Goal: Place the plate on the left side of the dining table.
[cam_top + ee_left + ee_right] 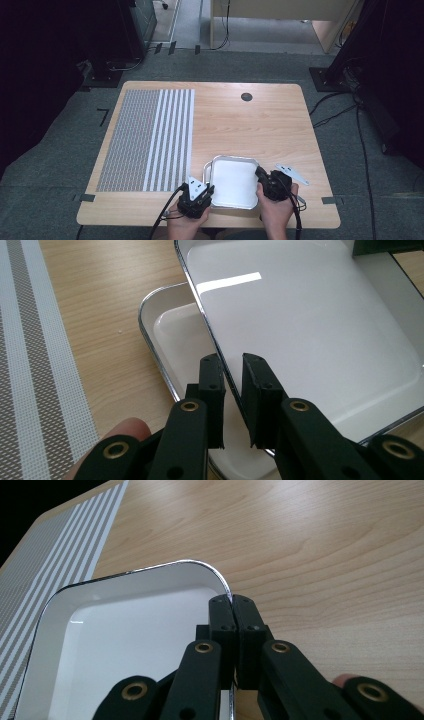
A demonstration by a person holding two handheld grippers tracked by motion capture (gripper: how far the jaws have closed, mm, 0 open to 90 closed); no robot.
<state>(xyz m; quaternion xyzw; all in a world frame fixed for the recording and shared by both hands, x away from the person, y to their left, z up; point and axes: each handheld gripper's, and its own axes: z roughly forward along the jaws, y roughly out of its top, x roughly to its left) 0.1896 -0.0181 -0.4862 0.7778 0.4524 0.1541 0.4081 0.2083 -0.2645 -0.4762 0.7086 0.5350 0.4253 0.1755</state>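
Observation:
Two shiny white-lined metal trays lie stacked near the table's front edge. The upper tray (pixel 234 182) (pixel 310 330) sits skewed over the lower tray (pixel 205 169) (pixel 167 335), which peeks out at the left. My left gripper (pixel 209 190) (pixel 232 362) is open, and the upper tray's left rim runs through the gap between its jaws. My right gripper (pixel 260 175) (pixel 232 600) is shut on the upper tray's (pixel 135 630) right rim, near the far corner.
A grey and white striped placemat (pixel 150 140) (pixel 30 365) (pixel 50 555) covers the table's left part. A dark round grommet (pixel 246 97) sits at the back. Bare wood (pixel 250 130) stretches behind and right of the trays. The table's front edge is close to both hands.

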